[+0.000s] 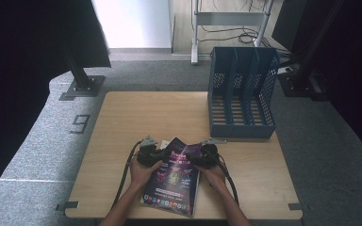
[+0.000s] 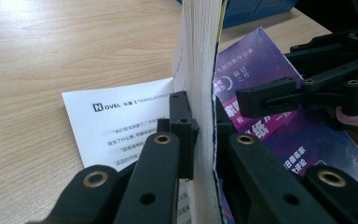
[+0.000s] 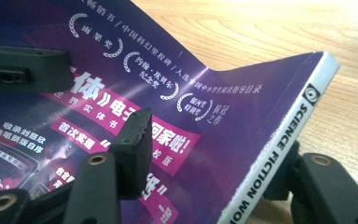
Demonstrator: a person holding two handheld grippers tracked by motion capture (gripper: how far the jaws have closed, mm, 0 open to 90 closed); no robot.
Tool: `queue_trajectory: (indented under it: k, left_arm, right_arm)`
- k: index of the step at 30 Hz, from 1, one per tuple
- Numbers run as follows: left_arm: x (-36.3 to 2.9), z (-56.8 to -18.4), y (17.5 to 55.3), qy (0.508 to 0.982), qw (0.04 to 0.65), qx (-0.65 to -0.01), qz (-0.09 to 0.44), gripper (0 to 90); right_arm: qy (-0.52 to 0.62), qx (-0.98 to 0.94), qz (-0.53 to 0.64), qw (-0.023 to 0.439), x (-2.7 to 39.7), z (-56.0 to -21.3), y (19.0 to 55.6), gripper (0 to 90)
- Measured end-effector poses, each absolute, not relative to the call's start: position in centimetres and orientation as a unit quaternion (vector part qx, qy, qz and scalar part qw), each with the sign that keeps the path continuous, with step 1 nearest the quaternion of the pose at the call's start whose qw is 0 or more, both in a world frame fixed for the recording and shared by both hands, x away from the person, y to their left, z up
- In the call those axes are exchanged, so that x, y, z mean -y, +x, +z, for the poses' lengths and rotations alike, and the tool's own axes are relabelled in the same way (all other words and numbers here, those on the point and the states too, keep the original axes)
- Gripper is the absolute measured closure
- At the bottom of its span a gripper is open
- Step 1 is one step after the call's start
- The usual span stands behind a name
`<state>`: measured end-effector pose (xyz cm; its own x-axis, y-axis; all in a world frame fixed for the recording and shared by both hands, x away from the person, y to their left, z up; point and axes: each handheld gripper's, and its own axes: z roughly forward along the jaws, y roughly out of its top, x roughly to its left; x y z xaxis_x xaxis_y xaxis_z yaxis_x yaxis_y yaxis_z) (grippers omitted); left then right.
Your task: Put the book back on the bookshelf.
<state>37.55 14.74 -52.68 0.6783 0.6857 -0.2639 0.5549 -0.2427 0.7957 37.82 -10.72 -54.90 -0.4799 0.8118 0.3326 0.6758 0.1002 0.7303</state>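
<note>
**Two handheld grippers taking hold of a purple paperback at the near edge of a wooden table**

A purple paperback (image 1: 174,181) lies at the near middle of the table (image 1: 122,122), its far end lifted and bent. The left gripper (image 1: 152,153) is at the book's far left corner. In the left gripper view its jaws are clamped tight on a thick block of pages (image 2: 201,116) standing on edge, with a white page (image 2: 116,121) lying flat on the wood at the left.

The right gripper (image 1: 203,154) is at the far right corner. In the right gripper view one jaw sits above the purple cover and the other below, beside the white spine (image 3: 279,144). The jaws straddle the spine edge, but the pads do not yet look pressed onto it.

To do this well, the right jaws should probably close squarely across the spine, deep enough that the cover does not slip or crease further, while the left grip stays firm.

Both forearms enter from the near edge, hands (image 1: 143,170) close together, grippers pointing away toward a blue file rack (image 1: 242,89) at the far right.
</note>
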Motion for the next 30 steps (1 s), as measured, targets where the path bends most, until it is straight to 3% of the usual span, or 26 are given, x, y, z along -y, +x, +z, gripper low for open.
queue_trajectory:
  k: [6, 8, 9, 30]
  left_arm:
    - [-14.9, -52.5, 37.4, 0.783, 0.477, -0.394, 0.069, 85.4]
    - [-14.9, -52.3, 37.4, 0.781, 0.481, -0.392, 0.067, 85.5]
    - [-14.9, -52.4, 37.4, 0.782, 0.48, -0.392, 0.068, 85.4]
    - [-15.7, -49.8, 36.6, 0.764, 0.522, -0.371, 0.082, 85.0]
  right_arm:
    - [0.509, -0.735, 0.442, 0.065, 11.1, -54.8, 37.9, 53.0]
    - [0.512, -0.732, 0.447, 0.051, 11.5, -54.7, 38.0, 63.4]
    - [0.499, -0.735, 0.455, 0.056, 11.7, -54.5, 37.9, 64.5]
    - [0.453, -0.732, 0.495, 0.119, 11.9, -51.3, 36.1, 68.2]
